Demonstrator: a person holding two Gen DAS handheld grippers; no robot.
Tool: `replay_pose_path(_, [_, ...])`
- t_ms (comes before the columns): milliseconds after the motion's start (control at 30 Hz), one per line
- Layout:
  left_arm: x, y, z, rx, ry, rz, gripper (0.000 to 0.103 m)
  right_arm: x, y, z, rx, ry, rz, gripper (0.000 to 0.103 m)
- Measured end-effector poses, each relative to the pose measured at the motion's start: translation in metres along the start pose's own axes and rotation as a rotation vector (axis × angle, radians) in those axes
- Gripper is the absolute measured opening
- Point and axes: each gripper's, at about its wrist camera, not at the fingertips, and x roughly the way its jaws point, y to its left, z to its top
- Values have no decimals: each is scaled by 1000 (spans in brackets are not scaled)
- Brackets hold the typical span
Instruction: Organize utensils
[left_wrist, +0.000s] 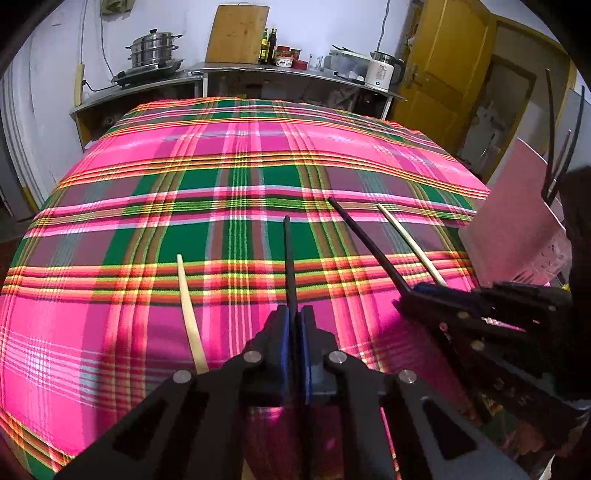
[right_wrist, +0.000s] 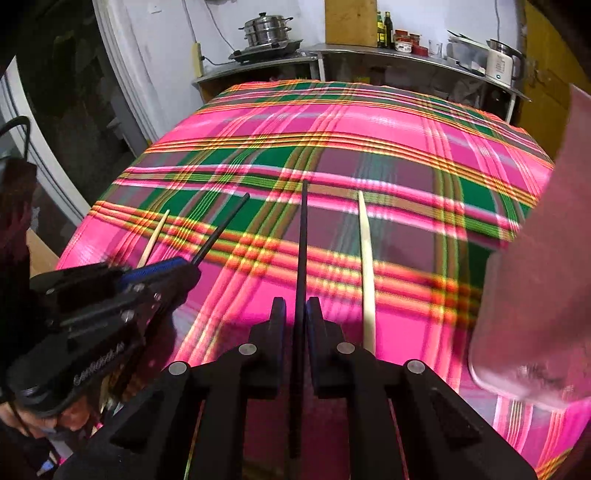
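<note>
My left gripper (left_wrist: 294, 314) is shut on a black chopstick (left_wrist: 288, 258) that points forward over the plaid cloth. My right gripper (right_wrist: 296, 306) is shut on another black chopstick (right_wrist: 303, 236). Each shows in the other's view: the right gripper (left_wrist: 413, 291) with its black chopstick (left_wrist: 364, 240), the left gripper (right_wrist: 184, 267) with its black chopstick (right_wrist: 221, 230). A cream chopstick (left_wrist: 190, 314) lies on the cloth left of my left gripper, also seen in the right wrist view (right_wrist: 153, 240). A second cream chopstick (right_wrist: 366, 266) lies right of my right gripper, also in the left wrist view (left_wrist: 410, 243).
A pink holder (left_wrist: 517, 221) with dark utensils (left_wrist: 554, 147) standing in it sits at the table's right edge; it fills the right side of the right wrist view (right_wrist: 535, 258). Behind the table a metal counter (left_wrist: 258, 72) carries a steamer pot, bottles and a kettle.
</note>
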Motion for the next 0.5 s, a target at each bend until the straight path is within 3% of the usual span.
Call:
replay_pose_path(333, [7,10,13,-22,13,8,9,18,8,25,-43,19,-23,11])
replay_pose_path(500, [8,13,15,-28,22,3,9,22,5,30,-7,19,6,8])
